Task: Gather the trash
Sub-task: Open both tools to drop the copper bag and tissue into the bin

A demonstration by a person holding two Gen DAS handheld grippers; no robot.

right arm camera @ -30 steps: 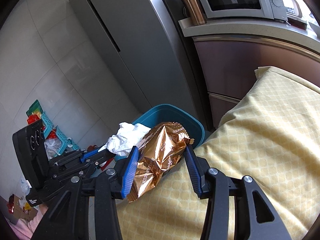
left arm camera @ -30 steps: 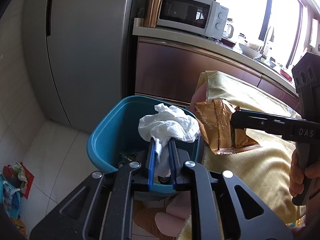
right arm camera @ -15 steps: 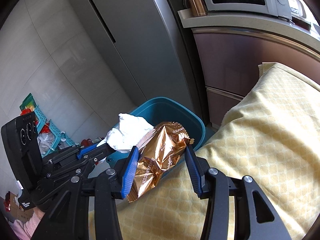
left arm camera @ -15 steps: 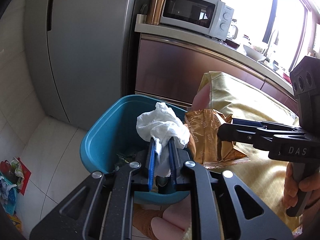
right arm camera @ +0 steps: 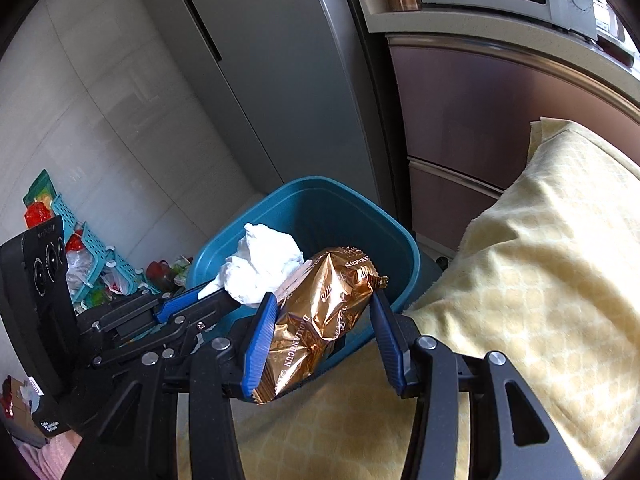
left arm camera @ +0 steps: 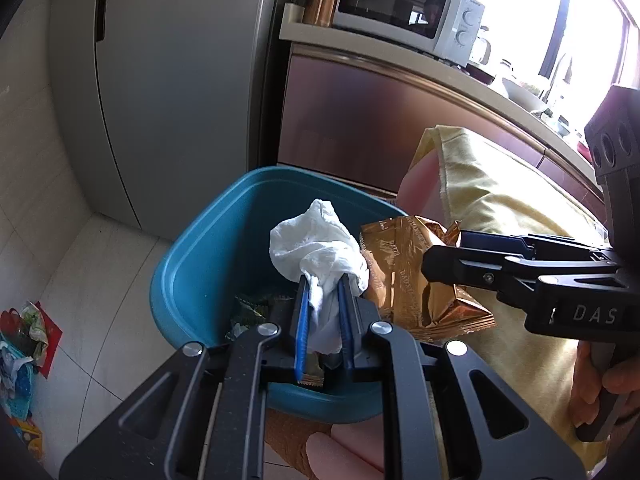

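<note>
My left gripper point(left arm camera: 323, 284) is shut on a crumpled white tissue point(left arm camera: 316, 244) and holds it over the open teal bin point(left arm camera: 208, 248). My right gripper point(right arm camera: 324, 304) is shut on a gold snack wrapper point(right arm camera: 320, 316) at the bin's point(right arm camera: 344, 208) near rim. In the left wrist view the wrapper point(left arm camera: 404, 276) sits just right of the tissue, with the right gripper point(left arm camera: 444, 258) coming in from the right. In the right wrist view the tissue point(right arm camera: 260, 268) and left gripper point(right arm camera: 212, 300) lie to the left. Some trash lies in the bin's bottom.
A yellow cloth-covered table point(right arm camera: 540, 280) edges the bin on the right. A grey fridge point(left arm camera: 180, 80) and brown cabinets point(left arm camera: 380, 120) with a microwave point(left arm camera: 404, 12) stand behind. Teal baskets and clutter point(right arm camera: 88, 256) sit on the floor at left.
Both grippers have moved closer to the bin with their loads. The wrapper now hangs over the bin's rim, next to the tissue.
</note>
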